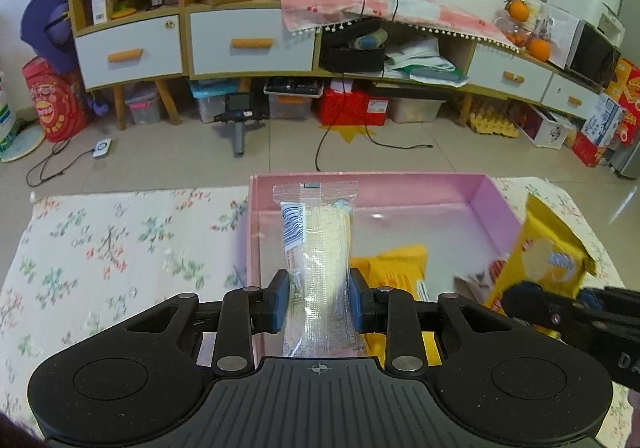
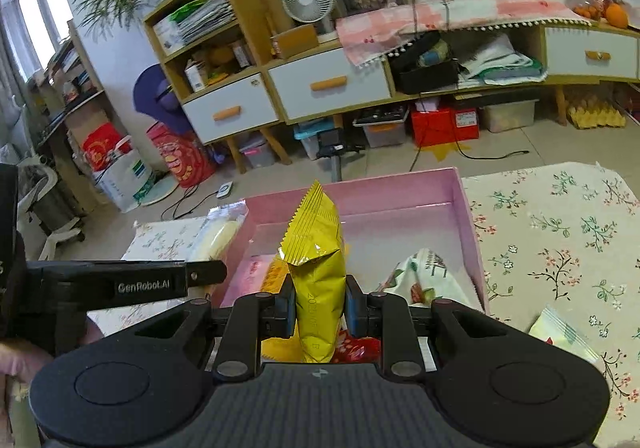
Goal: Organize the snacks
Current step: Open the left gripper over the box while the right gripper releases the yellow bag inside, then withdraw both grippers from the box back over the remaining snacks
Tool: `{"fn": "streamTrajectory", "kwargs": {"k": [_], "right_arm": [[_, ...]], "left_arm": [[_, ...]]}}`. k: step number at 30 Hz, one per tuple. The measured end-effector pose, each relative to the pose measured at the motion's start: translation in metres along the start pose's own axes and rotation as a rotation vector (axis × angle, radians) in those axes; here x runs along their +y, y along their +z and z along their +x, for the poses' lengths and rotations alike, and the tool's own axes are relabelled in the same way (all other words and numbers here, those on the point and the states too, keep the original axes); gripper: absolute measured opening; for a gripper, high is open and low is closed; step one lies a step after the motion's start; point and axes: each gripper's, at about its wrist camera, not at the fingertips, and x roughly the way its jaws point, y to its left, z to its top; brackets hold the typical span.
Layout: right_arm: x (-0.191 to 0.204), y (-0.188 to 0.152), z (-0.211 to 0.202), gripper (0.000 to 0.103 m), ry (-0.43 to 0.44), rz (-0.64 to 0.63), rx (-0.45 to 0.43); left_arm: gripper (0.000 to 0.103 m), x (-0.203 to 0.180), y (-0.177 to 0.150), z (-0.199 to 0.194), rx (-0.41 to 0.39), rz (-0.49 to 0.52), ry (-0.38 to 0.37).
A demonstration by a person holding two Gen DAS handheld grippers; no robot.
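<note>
Left gripper is clamped on the clear packet; right gripper is pinched on the yellow bag, centre frame. Either could be dropped outside the pink box or collide.

Left gripper, right gripper: jaws clamped.

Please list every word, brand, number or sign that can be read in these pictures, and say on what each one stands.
"GenRobot.AI": on the side of the left gripper, seen from the right wrist.
"DA": cut-off letters on the right gripper, seen from the left wrist.
Date stamp on the yellow snack bag: too faint to read surely.
Barcode digits on the clear snack packet: too small.
Red boxes' print: blurred.
</note>
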Motion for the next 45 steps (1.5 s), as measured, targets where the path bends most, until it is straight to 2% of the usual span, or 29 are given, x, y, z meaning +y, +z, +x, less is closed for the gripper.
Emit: {"fn": "streamTrajectory", "kwargs": {"k": [17, 21, 22, 24, 26, 29, 34, 38, 39, 45], "right_arm": [[-0.006, 0.006, 0.011, 0.0, -0.031, 0.017, -0.028], [-0.008, 0.007, 0.012, 0.0, -0.05, 0.024, -0.031], [-0.009, 0.007, 0.011, 0.004, -0.054, 0.029, -0.038], [-0.01, 0.009, 0.008, 0.017, -0.067, 0.037, -0.054], [-0.011, 0.01, 0.004, 0.035, -0.061, 0.043, -0.07], [-0.011, 0.012, 0.0, 0.042, -0.061, 0.039, -0.08], [-0.01, 0.013, -0.007, 0.055, -0.07, 0.025, -0.077], [-0.004, 0.015, -0.019, 0.065, -0.098, -0.016, -0.075], [-0.002, 0.015, -0.022, 0.066, -0.101, -0.025, -0.075], [0.002, 0.011, -0.046, 0.074, -0.106, -0.055, -0.074]], "left_arm": [[0.028, -0.011, 0.007, 0.035, -0.044, 0.014, -0.024], [0.032, -0.013, 0.007, 0.033, -0.069, 0.041, -0.038], [0.036, -0.014, 0.007, 0.032, -0.07, 0.045, -0.047], [0.053, -0.013, 0.008, 0.028, -0.066, 0.043, -0.053], [0.059, -0.01, 0.008, 0.024, -0.072, 0.037, -0.057], [0.069, -0.008, 0.008, 0.017, -0.072, 0.026, -0.063], [0.075, -0.006, -0.002, 0.0, -0.059, 0.029, -0.061], [0.085, -0.004, -0.013, -0.019, -0.063, 0.036, -0.059], [0.089, -0.003, -0.016, -0.025, -0.064, 0.04, -0.058], [0.094, 0.0, -0.034, -0.059, -0.055, 0.061, -0.037]]}}
